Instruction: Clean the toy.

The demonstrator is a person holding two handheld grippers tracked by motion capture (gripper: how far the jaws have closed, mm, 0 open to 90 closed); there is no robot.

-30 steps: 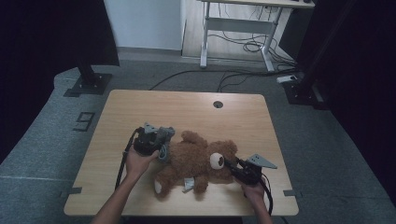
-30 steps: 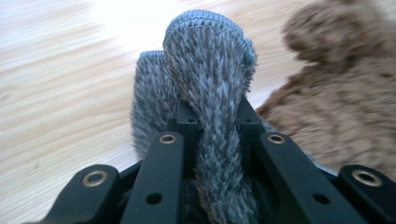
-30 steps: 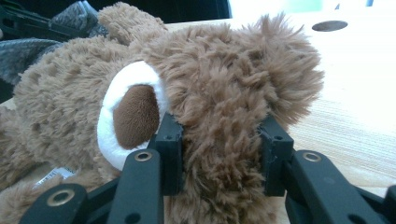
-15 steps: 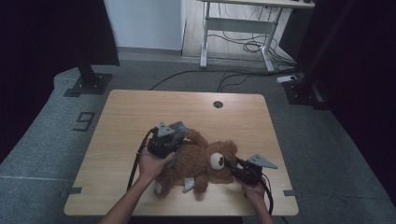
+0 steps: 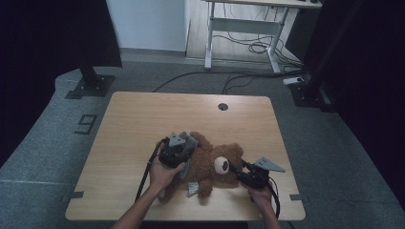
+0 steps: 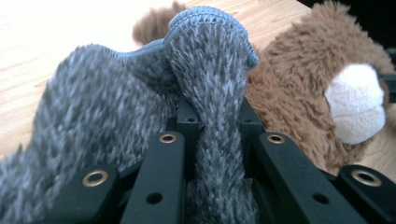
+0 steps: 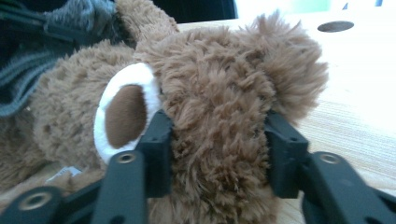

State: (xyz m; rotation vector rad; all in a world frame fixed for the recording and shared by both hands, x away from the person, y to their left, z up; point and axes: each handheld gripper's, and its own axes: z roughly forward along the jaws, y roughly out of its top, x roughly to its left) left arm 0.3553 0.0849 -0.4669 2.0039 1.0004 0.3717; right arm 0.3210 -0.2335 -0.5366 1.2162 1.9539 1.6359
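pinching grey knit garment (image 6: 140, 112): left gripper (image 5: 177, 149) jaws clenched | right gripper (image 5: 244, 174) jaws just opening, teddy bear (image 5: 212, 164) head between them | table (image 5: 143, 119)

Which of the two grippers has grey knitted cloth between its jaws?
The left gripper, above the brown plush teddy bear's body, pinches the grey knitted cloth. The right gripper straddles the bear's head.

One teddy bear (image 5: 212, 164) and one grey knitted cloth (image 6: 116, 116) lie on one counter (image 5: 143, 114), with two grippers at work.
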